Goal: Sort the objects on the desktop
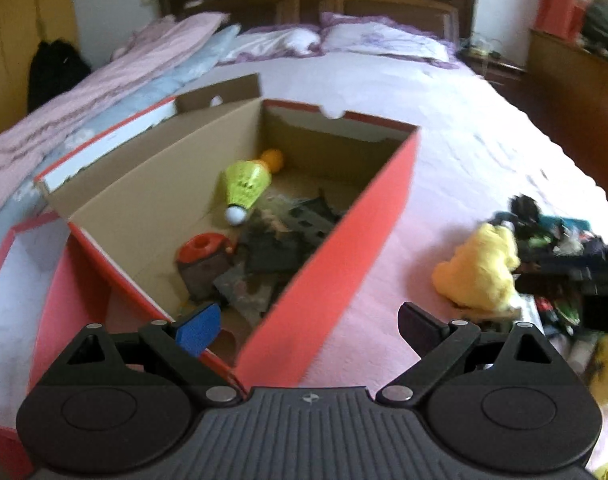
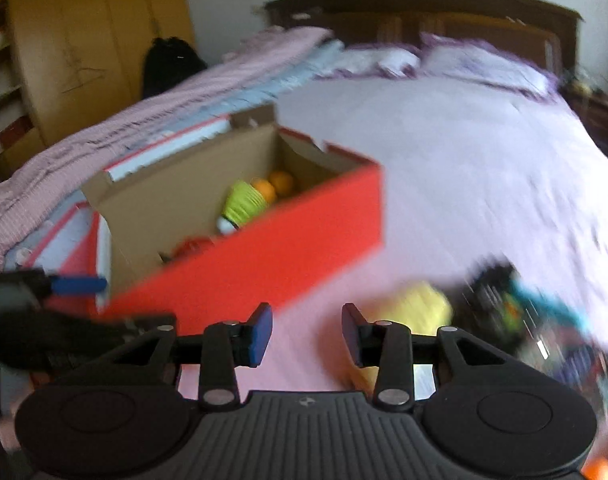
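A red cardboard box (image 1: 336,220) stands open on the bed. Inside lie a yellow shuttlecock (image 1: 246,184), an orange ball (image 1: 273,159), a red-topped sharpener (image 1: 202,258) and dark flat pieces (image 1: 280,240). My left gripper (image 1: 308,324) is open and empty, straddling the box's near corner. A yellow soft toy (image 1: 478,270) and a dark pile of objects (image 1: 564,256) lie on the bed to the right. In the right wrist view, my right gripper (image 2: 307,334) is open and empty above the sheet, between the box (image 2: 264,256) and the toy (image 2: 420,308).
The box lid (image 1: 8,264) lies left of the box. Folded pink and blue quilts (image 1: 104,96) run along the bed's left side, pillows (image 1: 376,40) and a dark headboard at the far end. The left gripper also shows in the right wrist view (image 2: 76,284).
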Tool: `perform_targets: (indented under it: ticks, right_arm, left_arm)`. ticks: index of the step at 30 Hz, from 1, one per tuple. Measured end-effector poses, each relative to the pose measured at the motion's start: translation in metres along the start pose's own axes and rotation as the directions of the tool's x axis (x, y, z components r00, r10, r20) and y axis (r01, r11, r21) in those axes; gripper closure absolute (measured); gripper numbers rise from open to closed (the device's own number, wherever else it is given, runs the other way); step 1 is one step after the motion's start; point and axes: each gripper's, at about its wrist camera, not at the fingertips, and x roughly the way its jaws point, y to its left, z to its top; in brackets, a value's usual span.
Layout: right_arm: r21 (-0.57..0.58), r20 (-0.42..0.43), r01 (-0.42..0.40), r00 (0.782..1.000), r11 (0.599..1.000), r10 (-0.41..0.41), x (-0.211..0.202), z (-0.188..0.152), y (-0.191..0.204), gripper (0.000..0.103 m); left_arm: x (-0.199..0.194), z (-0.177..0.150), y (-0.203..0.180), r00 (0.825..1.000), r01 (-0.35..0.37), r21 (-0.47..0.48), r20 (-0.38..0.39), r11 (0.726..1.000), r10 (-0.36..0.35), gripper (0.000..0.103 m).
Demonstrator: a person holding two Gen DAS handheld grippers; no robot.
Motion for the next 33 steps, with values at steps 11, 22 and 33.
perform_targets:
  ticks: [11,22,33]
  right_arm:
    - [0.133,-0.105,0.104,0.99,0.986,-0.091,-0.051,-0.104,-0.053,0.061]
    - [0.165,-0.131,0.11,0.987,0.98,-0.088,-0.073,-0.138,-0.058,0.061]
    - [0.229,-0.14,0.082,0.989,0.97,-0.05,-0.066,-0.145,-0.059,0.06]
  left_arm:
    - [-0.009,-0.036,-0.067,0.989,0.135,0.121,-0.069,0.983,-0.128,0.006]
    - [-0.003,-0.073,-0.11,0.974,0.194,0.196,-0.16,0.961,-0.163,0.006]
    - [-0.002,-0.085,-0.117,0.97,0.19,0.223,-0.191,0.956,-0.149,0.006]
